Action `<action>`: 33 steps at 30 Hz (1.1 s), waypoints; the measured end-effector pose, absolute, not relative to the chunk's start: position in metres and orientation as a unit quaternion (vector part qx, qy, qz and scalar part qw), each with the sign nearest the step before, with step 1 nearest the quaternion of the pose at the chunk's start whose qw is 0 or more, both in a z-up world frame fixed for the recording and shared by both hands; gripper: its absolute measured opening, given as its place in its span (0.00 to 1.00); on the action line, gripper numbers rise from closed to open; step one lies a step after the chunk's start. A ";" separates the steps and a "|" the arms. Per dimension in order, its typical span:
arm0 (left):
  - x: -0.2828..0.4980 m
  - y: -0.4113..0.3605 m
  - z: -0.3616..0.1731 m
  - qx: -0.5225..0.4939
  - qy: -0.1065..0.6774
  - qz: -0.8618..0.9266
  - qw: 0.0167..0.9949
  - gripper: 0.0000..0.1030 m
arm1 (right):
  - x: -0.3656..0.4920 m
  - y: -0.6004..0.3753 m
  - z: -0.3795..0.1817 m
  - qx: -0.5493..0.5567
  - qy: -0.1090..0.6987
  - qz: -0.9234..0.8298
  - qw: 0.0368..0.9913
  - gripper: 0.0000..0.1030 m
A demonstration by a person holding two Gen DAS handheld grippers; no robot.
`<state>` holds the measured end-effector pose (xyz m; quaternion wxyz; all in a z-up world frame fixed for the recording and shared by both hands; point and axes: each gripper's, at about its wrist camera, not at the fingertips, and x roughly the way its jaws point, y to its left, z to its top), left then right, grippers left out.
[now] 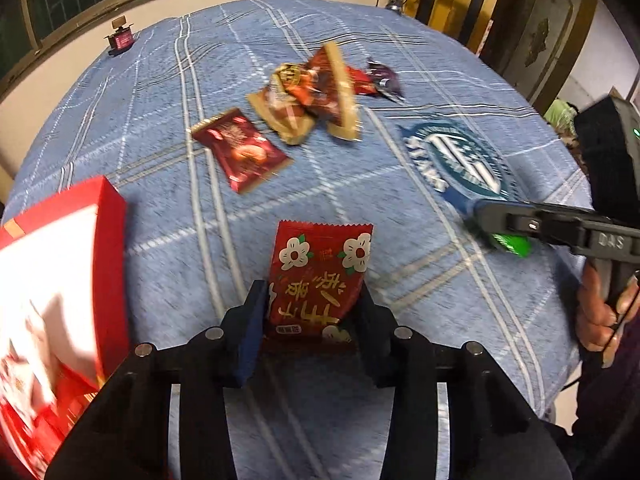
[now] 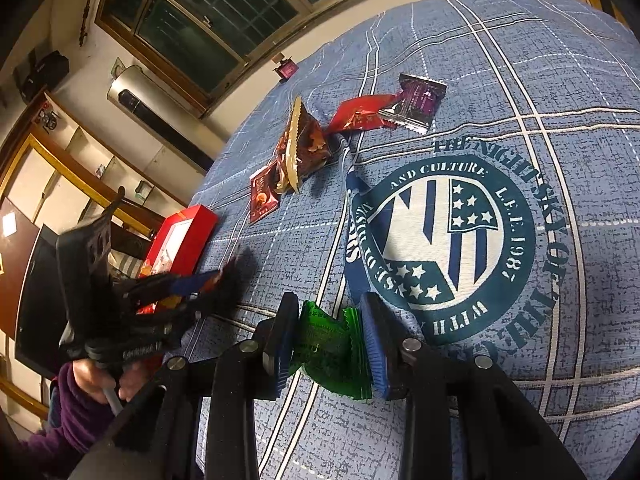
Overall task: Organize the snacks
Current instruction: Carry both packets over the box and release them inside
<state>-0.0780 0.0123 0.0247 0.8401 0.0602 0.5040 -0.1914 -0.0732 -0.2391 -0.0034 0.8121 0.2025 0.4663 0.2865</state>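
Red flower packet (image 1: pixel 320 276) is pinched in the left gripper (image 1: pixel 314 320), just right of the red box (image 1: pixel 60 264) (contents blurred, possibly some packed). Green packet (image 2: pixel 334 344) is clamped in the right gripper (image 2: pixel 330 340). Five-odd snacks (image 1: pixel 308 92) are left far on the cloth (image 1: pixel 160 100).

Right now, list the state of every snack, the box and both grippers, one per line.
left gripper: shut on the flowered red packet
right gripper: shut on the green packet
red box: open, at the cloth's edge
dark red packet: flat, apart from the pile
brown packets: piled together
purple packet: lying loose, overlapping a red one
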 end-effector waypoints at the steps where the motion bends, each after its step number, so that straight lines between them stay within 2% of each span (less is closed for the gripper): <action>1: -0.082 0.010 0.025 0.051 0.504 -0.194 0.840 0.38 | -0.073 -0.238 -0.004 0.205 0.467 0.293 0.809 0.31; 6: -0.098 0.008 0.029 0.002 0.499 -0.201 0.843 0.37 | -0.073 -0.240 -0.004 0.230 0.463 0.313 0.797 0.31; 16: -0.128 0.018 0.033 -0.024 0.484 -0.219 0.847 0.31 | -0.083 -0.231 -0.011 0.300 0.470 0.326 0.763 0.31; 33: -0.134 0.027 0.026 -0.009 0.471 -0.211 0.856 0.30 | -0.108 -0.222 0.024 0.235 0.447 0.283 0.815 0.31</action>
